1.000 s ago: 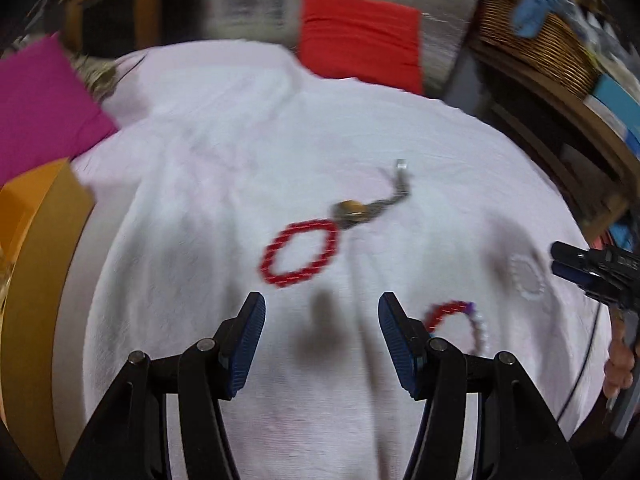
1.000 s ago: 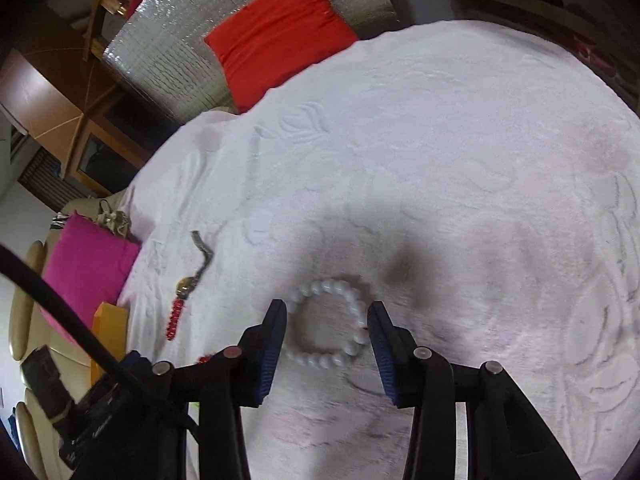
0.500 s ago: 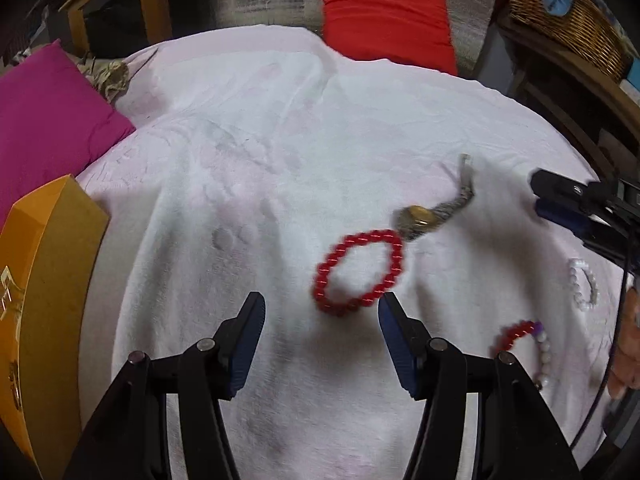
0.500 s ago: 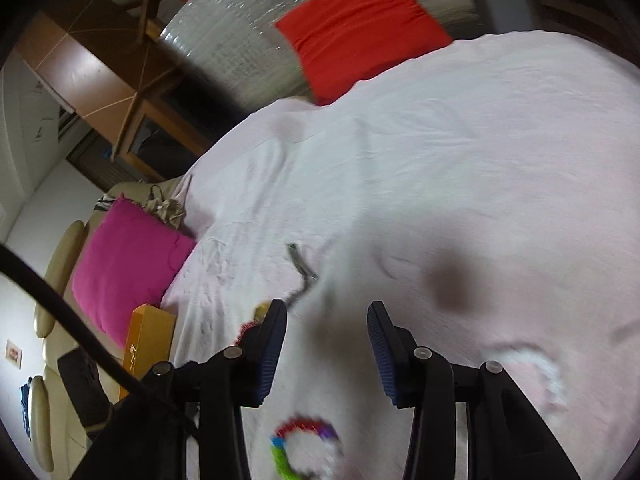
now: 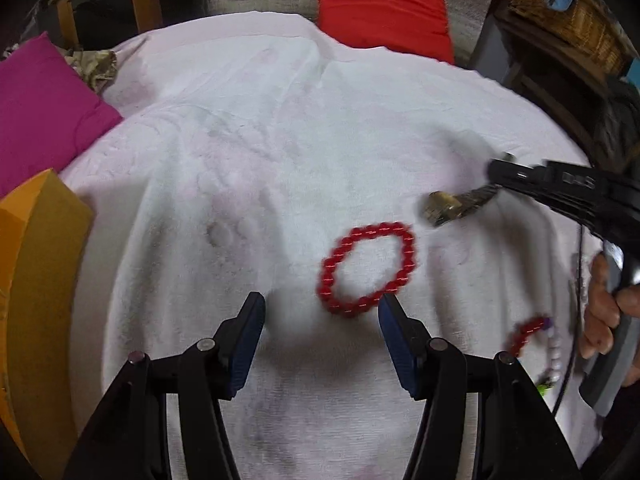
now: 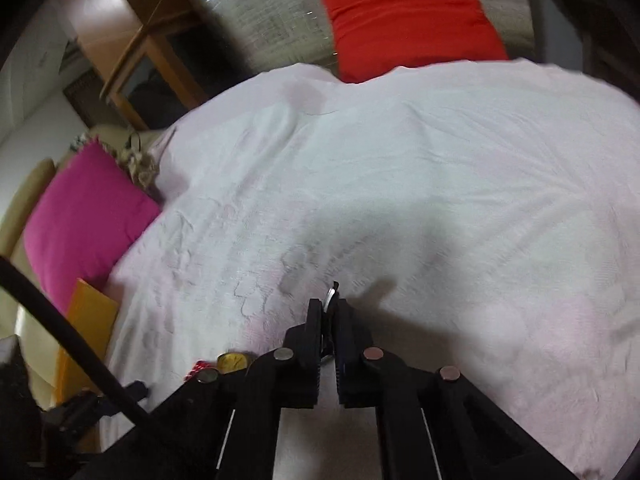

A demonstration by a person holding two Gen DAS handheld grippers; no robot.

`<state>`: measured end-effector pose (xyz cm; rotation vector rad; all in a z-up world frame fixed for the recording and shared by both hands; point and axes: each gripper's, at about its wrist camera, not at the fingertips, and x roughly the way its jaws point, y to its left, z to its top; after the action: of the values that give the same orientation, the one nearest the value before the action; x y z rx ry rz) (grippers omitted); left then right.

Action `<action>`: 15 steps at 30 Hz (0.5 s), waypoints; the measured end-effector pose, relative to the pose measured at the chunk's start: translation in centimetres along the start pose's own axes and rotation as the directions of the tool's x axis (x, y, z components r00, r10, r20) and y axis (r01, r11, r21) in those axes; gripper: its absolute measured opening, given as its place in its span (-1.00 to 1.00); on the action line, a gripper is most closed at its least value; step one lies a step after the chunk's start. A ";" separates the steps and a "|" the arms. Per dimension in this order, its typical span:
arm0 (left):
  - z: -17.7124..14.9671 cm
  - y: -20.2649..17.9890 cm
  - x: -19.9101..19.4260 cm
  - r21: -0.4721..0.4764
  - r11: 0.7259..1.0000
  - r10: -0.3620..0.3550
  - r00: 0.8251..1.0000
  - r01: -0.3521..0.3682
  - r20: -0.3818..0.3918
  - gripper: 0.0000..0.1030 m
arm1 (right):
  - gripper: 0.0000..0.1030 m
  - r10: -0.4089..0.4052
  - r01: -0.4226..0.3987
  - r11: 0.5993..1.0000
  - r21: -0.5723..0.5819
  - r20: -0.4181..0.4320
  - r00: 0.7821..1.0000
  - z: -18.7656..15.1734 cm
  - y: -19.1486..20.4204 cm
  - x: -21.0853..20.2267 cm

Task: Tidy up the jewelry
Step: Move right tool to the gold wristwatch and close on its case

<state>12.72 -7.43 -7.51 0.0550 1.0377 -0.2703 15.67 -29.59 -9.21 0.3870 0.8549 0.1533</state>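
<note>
A red bead bracelet (image 5: 368, 268) lies on the white cloth (image 5: 260, 152), just ahead of my open left gripper (image 5: 320, 316) and nearer its right finger. A wristwatch with a gold face (image 5: 442, 205) and grey strap lies beyond it. My right gripper (image 5: 504, 174) is shut on the watch strap's end (image 6: 331, 294); the gold face (image 6: 232, 360) shows at its left. A second bracelet of red, white and coloured beads (image 5: 536, 340) lies at the right.
An orange box (image 5: 36, 280) stands at the left edge. A magenta cushion (image 5: 40, 108) lies at the back left and a red cushion (image 5: 384, 4) at the back. A wicker basket (image 5: 568, 20) sits on a shelf at the back right.
My right gripper left the white bead bracelet, moved to the watch and closed on its strap. My left gripper came closer to the red bracelet and stayed open.
</note>
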 end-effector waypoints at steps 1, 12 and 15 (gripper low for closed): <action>0.2 -0.3 0.0 0.004 1.000 -0.022 1.000 0.022 -0.002 0.16 | -0.88 -0.013 0.013 1.000 0.014 0.016 1.000 -0.1 -0.5 -0.9; 0.3 -3.4 1.0 0.085 0.992 -0.099 0.995 0.098 0.001 -0.27 | -0.80 -0.039 0.035 0.978 0.206 0.014 0.999 -3.9 -4.9 -7.3; 0.4 -3.4 1.0 0.102 0.991 -0.083 0.997 0.081 0.010 -0.45 | -0.73 0.024 -0.019 0.966 0.259 -0.016 1.000 -3.8 -5.3 -7.5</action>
<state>12.67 -10.96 -7.90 0.1021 1.0132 -0.3976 7.75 -35.57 -8.29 0.6410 0.8925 0.0649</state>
